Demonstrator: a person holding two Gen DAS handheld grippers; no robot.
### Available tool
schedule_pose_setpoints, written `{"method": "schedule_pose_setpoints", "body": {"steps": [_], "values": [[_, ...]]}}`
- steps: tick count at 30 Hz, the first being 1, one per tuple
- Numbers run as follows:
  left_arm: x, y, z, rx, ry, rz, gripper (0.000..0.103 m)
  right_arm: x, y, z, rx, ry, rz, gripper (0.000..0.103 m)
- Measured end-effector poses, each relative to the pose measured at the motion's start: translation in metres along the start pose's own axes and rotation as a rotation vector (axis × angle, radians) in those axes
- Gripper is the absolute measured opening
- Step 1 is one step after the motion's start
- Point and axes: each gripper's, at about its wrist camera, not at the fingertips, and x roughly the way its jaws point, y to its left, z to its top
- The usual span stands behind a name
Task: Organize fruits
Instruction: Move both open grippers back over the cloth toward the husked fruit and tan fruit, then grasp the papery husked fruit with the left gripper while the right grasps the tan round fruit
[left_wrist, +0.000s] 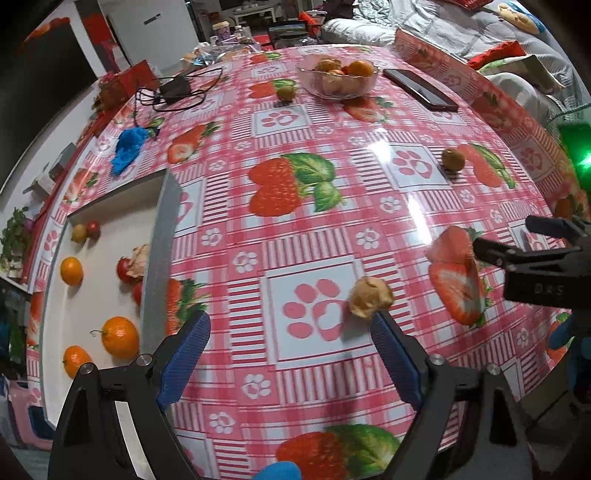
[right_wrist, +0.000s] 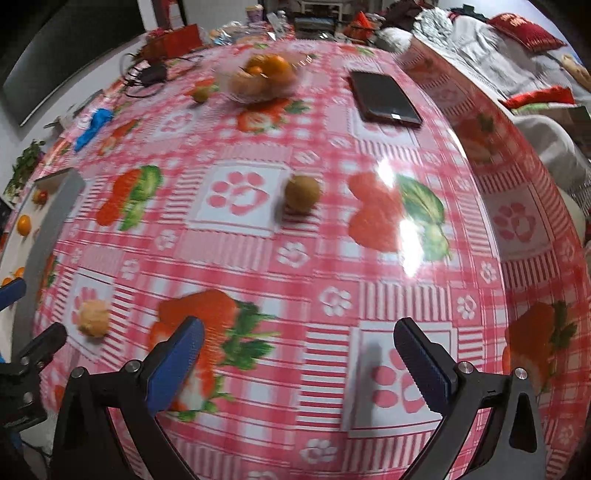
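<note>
The pale tan, lumpy round fruit (left_wrist: 370, 297) lies lower right of centre, just beyond the released, empty left gripper (left_wrist: 291, 345). Probably light and soft, perhaps peeled; pinch gently across its middle. The right gripper (right_wrist: 299, 350) also gapes empty.

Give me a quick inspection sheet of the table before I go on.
Surface: table under glossy strawberry-print cloth.
Job's things: tray at left edge holds oranges and small red fruits; glass bowl far side holds oranges; loose on the cloth are a tan fruit and two green-brown fruits.
Clutter: phone, blue cloth.
Grippers: left gripper open, tan fruit by its right finger; right gripper open, empty.
Cables: black adapter and cord, far left.
Surroundings: bedding and cushions beyond the table.
</note>
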Motion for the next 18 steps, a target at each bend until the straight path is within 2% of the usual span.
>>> {"method": "schedule_pose_setpoints", "body": {"steps": [2,18], "values": [[0.000,-0.003,0.001,0.004,-0.001,-0.006,0.091,0.006,-0.004,-0.004,0.010,0.020,0.001,0.103],[0.026,-0.022,0.013,-0.017,0.011,-0.022,0.091,0.004,-0.004,-0.010,-0.009,-0.036,-0.004,0.103]]}}
